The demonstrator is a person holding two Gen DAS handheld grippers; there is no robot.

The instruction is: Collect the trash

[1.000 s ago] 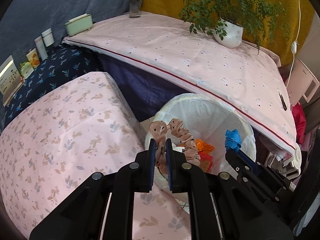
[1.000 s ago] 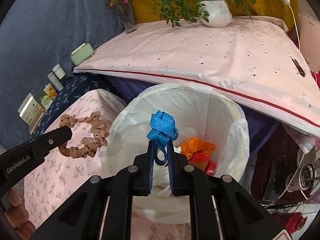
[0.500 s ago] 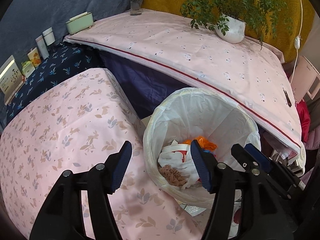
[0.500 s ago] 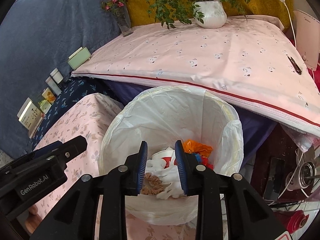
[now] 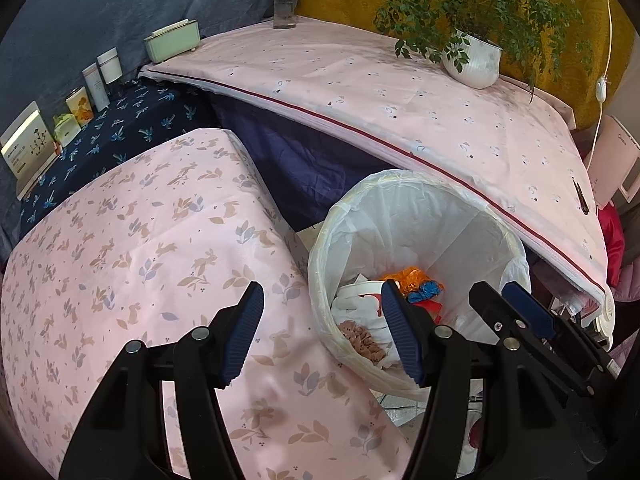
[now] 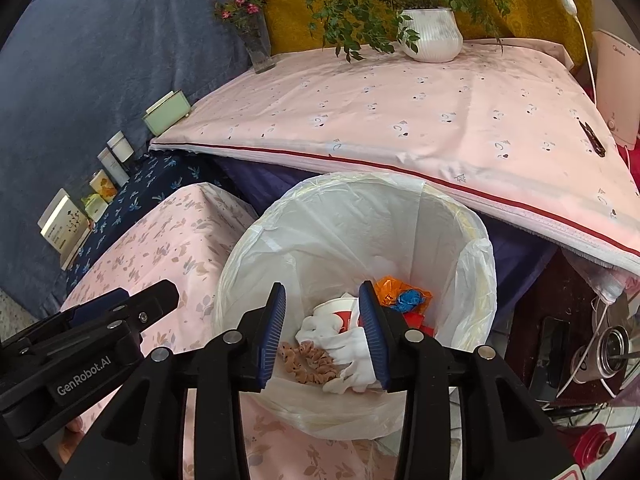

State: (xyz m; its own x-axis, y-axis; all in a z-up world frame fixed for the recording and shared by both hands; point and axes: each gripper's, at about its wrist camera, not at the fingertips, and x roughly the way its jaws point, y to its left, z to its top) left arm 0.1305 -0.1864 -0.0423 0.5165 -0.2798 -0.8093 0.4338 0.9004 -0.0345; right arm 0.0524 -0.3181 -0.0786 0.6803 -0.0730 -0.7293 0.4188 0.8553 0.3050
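While both claws hang above the lined trash bin [image 6: 352, 216], neither holds anything: the left claw [image 5: 322, 334] stands spread wide, its blue-padded fingers [image 5: 244, 332] far apart, one over the pink floral cloth [image 5: 140, 248] and the other over the bin's near rim, and the right claw [image 6: 322, 334] is parted more narrowly, directly over the bin's opening. Down inside the bin, on the near side, lies the tan scrunchie [image 6: 308, 362], touching a crumpled white glove [image 6: 344, 344]. Farther back among the rubbish sits the blue ribbon [image 6: 410, 298], resting against an orange wrapper [image 6: 386, 286] and some red scraps. A white paper cup [image 6: 336, 310] with red print lies between the glove and the wrapper. From the left wrist camera the same scrunchie [image 5: 362, 338] shows against the bin's [image 5: 400, 200] near wall and the ribbon [image 5: 430, 288] deeper in, with the right claw's [image 5: 508, 300] black tips reaching in from the right edge. Behind the bin a bench covered by a pale pink cloth [image 6: 400, 120] with a red stripe carries a white plant pot [image 6: 432, 36], a glass vase [image 6: 260, 52] of flowers and a green box [image 6: 166, 114].
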